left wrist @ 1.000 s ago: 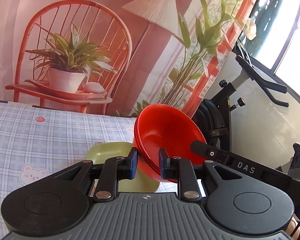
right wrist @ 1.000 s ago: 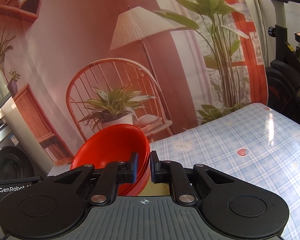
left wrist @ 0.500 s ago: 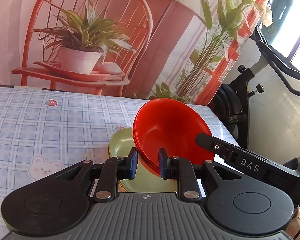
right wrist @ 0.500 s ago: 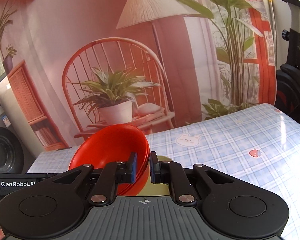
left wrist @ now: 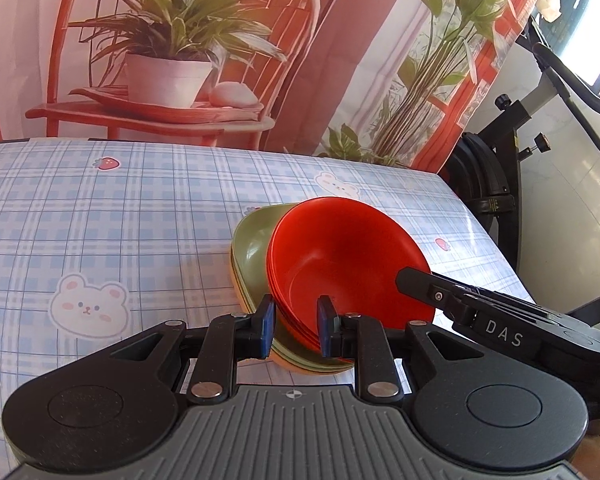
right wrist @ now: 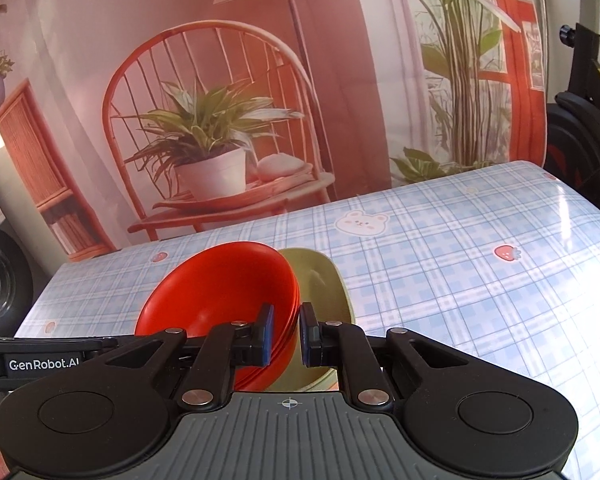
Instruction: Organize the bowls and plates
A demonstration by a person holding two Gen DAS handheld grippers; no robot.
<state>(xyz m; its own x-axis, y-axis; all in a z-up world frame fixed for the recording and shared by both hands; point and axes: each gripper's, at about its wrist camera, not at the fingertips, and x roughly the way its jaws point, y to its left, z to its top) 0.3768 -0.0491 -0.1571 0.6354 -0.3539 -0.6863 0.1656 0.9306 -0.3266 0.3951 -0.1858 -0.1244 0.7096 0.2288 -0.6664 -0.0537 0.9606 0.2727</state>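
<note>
A nested stack of red bowls (left wrist: 340, 264) hangs tilted just above a stack of green plates (left wrist: 252, 248) on the checked tablecloth. My left gripper (left wrist: 294, 330) is shut on the stack's near rim. In the right wrist view my right gripper (right wrist: 286, 334) is shut on the opposite rim of the red bowls (right wrist: 220, 284), with the green plates (right wrist: 320, 280) behind and below. The other gripper's black arm (left wrist: 480, 320) crosses the bowls' right side. Whether the bowls touch the plates I cannot tell.
The table (left wrist: 100, 220) carries a blue plaid cloth with bears and strawberries. A printed backdrop with a chair and plant hangs behind. An exercise bike (left wrist: 500, 184) stands off the table's right edge. A washing machine (right wrist: 0, 280) sits left of the table.
Both grippers have come down with the red bowls, which now hang low over the green plates. Both views have tipped downward, showing more tablecloth.
</note>
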